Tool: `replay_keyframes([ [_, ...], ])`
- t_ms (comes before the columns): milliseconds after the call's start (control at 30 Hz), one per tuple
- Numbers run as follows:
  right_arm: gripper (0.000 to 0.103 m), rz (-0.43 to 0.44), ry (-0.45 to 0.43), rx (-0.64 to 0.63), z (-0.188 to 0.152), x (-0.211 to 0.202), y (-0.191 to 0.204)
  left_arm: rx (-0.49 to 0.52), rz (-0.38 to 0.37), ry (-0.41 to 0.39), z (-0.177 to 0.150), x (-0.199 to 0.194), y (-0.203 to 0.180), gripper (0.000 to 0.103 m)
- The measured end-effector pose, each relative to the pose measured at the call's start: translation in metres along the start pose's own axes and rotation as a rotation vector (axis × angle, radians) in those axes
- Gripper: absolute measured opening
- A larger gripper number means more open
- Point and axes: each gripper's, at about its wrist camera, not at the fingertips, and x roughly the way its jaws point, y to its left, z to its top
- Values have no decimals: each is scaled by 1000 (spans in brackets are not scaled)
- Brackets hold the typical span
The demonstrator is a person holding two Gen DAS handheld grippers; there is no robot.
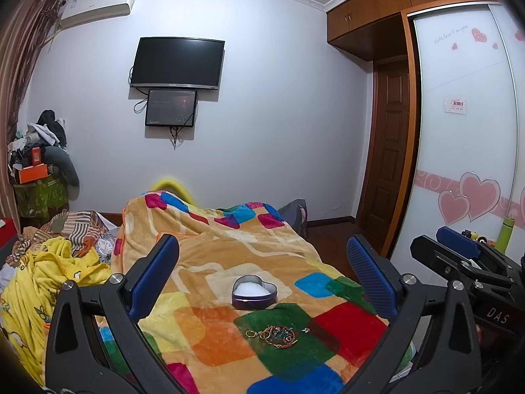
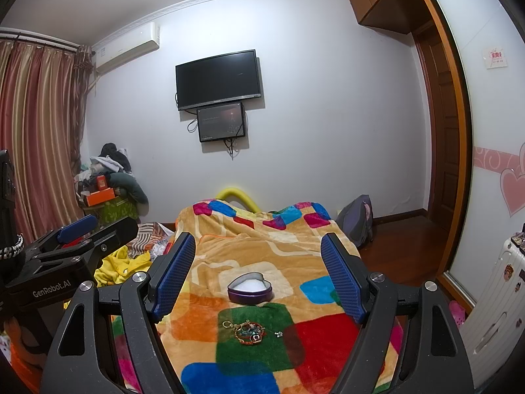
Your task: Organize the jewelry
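A small pile of jewelry with gold rings and beaded bracelets lies on a green patch of the patchwork blanket. It also shows in the right wrist view, with a small silver piece just to its right. Behind it stands an open heart-shaped purple tin with white lining, which also shows in the right wrist view. My left gripper is open and empty above the bed. My right gripper is open and empty, beside the left one.
The blanket covers a bed. Yellow clothes are heaped at the left. A wardrobe and a door are at the right, a white suitcase at the far right. A TV hangs on the far wall.
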Motion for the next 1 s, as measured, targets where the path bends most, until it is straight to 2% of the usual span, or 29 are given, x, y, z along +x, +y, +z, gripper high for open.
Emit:
replay_keyframes([
  [667,76,1,7,3,-1,-1,0,1,-1,24,-3,2,-1,103],
  [1000,76,-12,57,5,-7,16,-4,-4,8,68,-10,23,4,103],
])
